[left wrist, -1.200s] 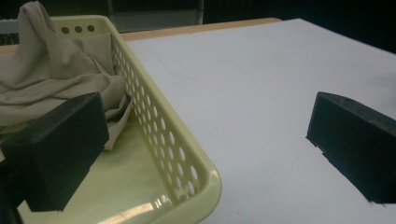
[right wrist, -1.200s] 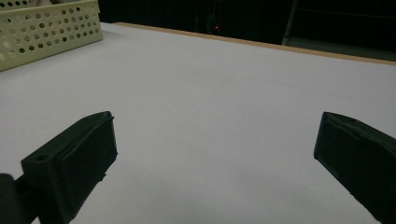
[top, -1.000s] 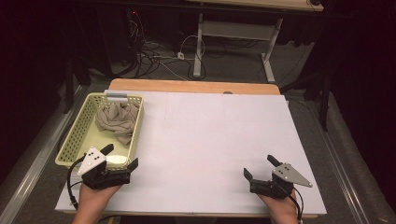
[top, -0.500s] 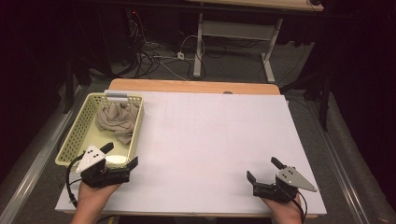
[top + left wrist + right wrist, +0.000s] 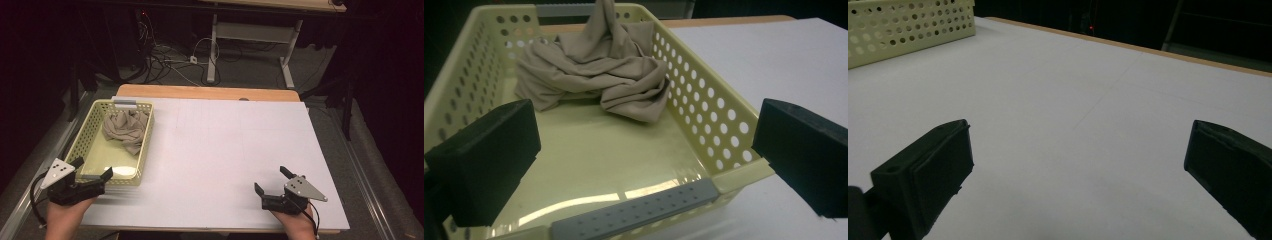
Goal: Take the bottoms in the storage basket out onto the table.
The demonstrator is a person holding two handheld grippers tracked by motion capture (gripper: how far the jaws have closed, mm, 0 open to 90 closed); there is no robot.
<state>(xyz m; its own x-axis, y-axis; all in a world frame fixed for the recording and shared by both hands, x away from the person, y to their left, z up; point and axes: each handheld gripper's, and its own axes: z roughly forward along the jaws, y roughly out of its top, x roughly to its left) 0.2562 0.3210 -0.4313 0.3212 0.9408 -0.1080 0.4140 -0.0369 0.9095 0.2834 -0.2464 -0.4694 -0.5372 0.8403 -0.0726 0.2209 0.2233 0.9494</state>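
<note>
A pale yellow perforated basket (image 5: 84,138) stands at the table's left, with a crumpled beige cloth (image 5: 125,127) in its far half. My left gripper (image 5: 92,169) is open at the basket's near end, jaws on either side of the near right corner and holding nothing. In the left gripper view the basket (image 5: 714,107) with its grey handle strip lies just ahead of the left gripper (image 5: 649,130), and the cloth (image 5: 599,75) is heaped against the far wall. My right gripper (image 5: 271,180) rests open near the front right edge. It (image 5: 1083,145) faces bare white surface.
A white sheet (image 5: 235,145) covers the table, with a wooden strip (image 5: 200,92) showing at the far edge. The basket's side (image 5: 908,25) shows far left in the right gripper view. Cables and a desk frame (image 5: 215,55) lie on the floor beyond.
My left gripper has slid left along the basket's near end. The right gripper has shifted slightly left near the front edge. Basket and cloth have not moved.
</note>
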